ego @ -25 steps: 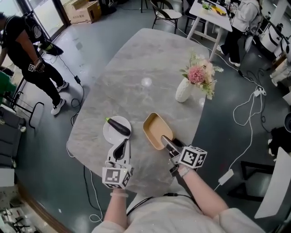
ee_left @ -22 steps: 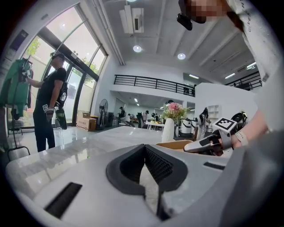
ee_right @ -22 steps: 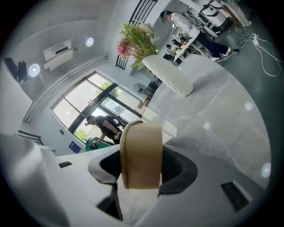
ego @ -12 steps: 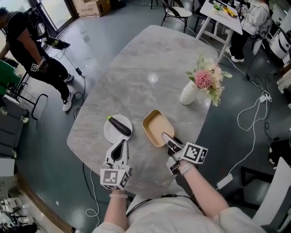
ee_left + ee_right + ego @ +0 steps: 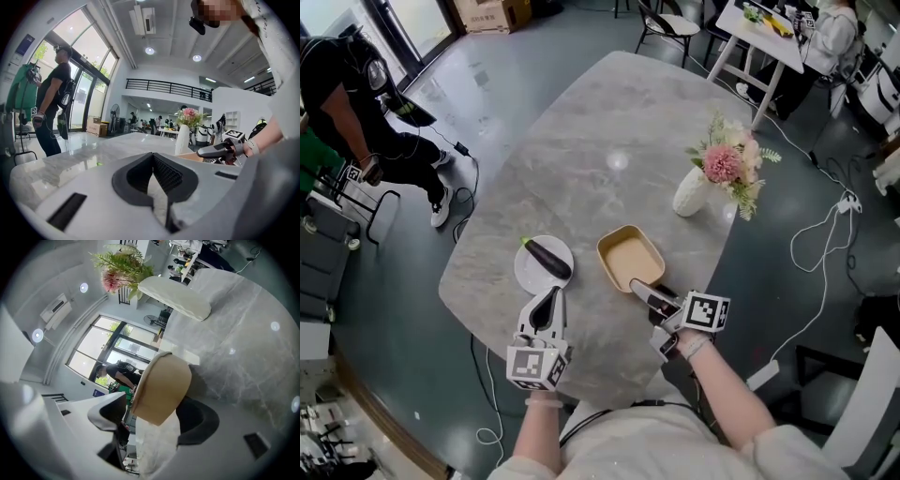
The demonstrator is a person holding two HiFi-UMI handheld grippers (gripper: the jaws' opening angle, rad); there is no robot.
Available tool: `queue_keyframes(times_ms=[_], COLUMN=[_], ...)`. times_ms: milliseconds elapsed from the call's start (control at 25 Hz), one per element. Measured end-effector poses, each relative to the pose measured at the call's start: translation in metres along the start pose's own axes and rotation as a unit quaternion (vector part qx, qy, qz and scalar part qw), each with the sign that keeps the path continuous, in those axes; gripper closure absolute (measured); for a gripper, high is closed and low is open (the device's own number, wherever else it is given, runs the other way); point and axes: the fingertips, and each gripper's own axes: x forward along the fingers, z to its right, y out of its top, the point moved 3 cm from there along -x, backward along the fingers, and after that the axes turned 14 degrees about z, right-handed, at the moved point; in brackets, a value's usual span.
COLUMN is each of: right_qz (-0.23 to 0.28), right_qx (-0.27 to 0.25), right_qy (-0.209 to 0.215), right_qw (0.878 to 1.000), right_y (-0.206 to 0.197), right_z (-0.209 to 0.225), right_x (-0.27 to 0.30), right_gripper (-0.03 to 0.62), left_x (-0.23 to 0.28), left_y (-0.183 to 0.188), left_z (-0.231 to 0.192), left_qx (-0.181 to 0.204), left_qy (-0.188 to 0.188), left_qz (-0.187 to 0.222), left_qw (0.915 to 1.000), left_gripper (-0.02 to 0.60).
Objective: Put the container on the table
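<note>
A tan rectangular container (image 5: 630, 258) lies flat on the grey marble table (image 5: 581, 169), right of middle. My right gripper (image 5: 643, 293) is at its near corner; its jaws are opening. In the right gripper view the container's rim (image 5: 161, 385) stands between the jaws with a gap on the left side, so the pads do not press it. My left gripper (image 5: 549, 300) is shut and empty, pointing at a white plate (image 5: 530, 272) that holds a dark eggplant (image 5: 547, 259). The left gripper view shows its jaws (image 5: 153, 157) meeting at the tips and the container (image 5: 197, 157) at the right.
A white vase with pink flowers (image 5: 692, 190) stands on the table beyond the container. A person in black (image 5: 356, 103) stands on the floor at the far left. White cables (image 5: 825, 234) run over the floor at the right. Another table (image 5: 759, 28) is at the back.
The right gripper's jaws have spread apart and it has drawn back a little toward me, leaving the container flat on the table. The left gripper has stayed put.
</note>
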Motion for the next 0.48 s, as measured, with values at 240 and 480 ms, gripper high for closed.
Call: queue_keyframes(times_ms=[240, 480], right_qz=[-0.069, -0.169], right_qx=[-0.055, -0.157], right_qy=[0.027, 0.030], right_qw=[0.996, 0.973], right_y=[-0.016, -0.043], right_z=[-0.007, -0.006], right_x=[-0.005, -0.013], right_gripper=[0.219, 0.198], left_x=[0.000, -0.001], left_y=[0.004, 0.005], left_z=[-0.001, 0.002], left_qx=[0.000, 0.000], left_qy=[-0.001, -0.004], left_qz=[0.003, 0.002], left_qw=[1.0000, 1.0000], left_gripper=[0.578, 0.578])
